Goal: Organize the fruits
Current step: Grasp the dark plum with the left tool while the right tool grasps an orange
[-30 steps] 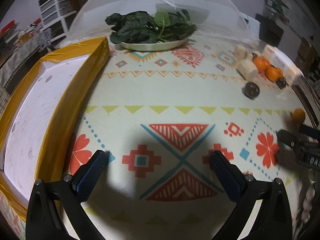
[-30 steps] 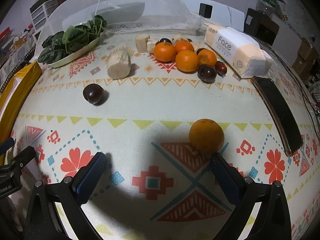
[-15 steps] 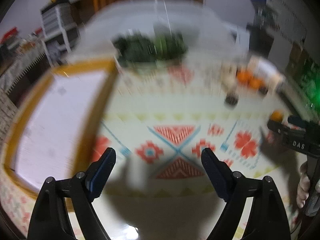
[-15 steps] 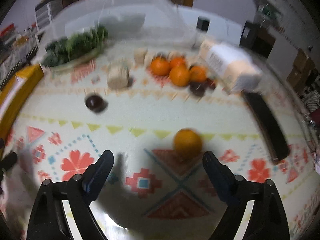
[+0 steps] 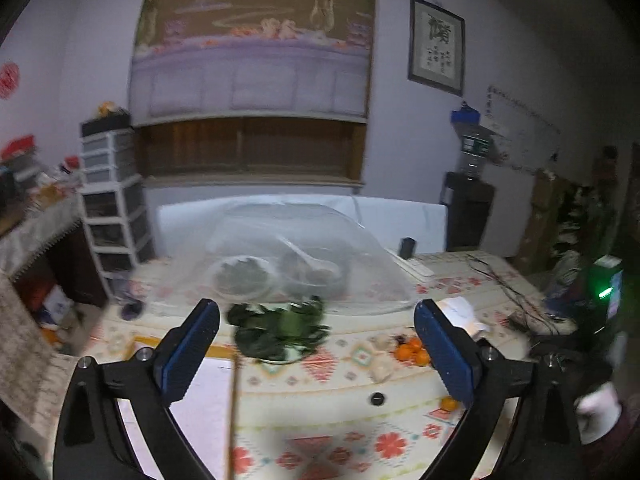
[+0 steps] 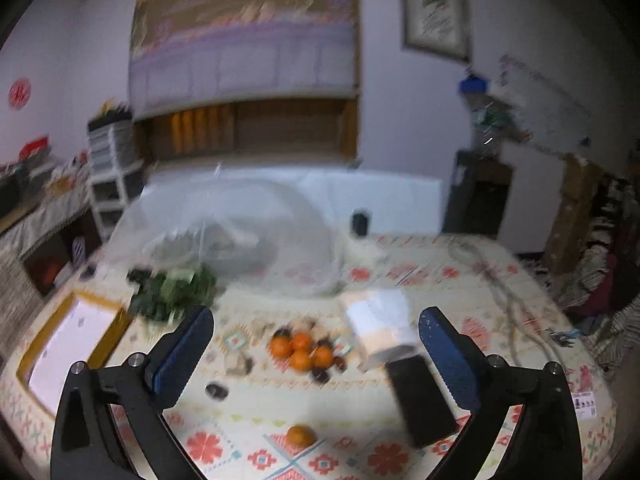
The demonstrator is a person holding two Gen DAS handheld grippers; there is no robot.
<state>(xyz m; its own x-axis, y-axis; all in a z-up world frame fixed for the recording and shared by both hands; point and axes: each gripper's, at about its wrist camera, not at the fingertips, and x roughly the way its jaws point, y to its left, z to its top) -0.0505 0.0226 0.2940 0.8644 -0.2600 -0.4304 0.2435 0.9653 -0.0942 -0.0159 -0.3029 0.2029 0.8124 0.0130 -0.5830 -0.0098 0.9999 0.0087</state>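
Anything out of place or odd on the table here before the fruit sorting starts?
Two fruits lie apart from the main fruit cluster: a lone orange near the front of the patterned table, and a single dark fruit left of the cluster. Nothing looks spilled or damaged, though both views are blurred.

I see a plate of leafy greens [image 5: 280,332], clear mesh food cover [image 5: 304,256], yellow-rimmed white box [image 6: 72,340], tissue pack [image 6: 382,326], black phone [image 6: 424,396] on my bench [image 6: 520,312].

Landscape tapestry [image 5: 256,36] on pale wall
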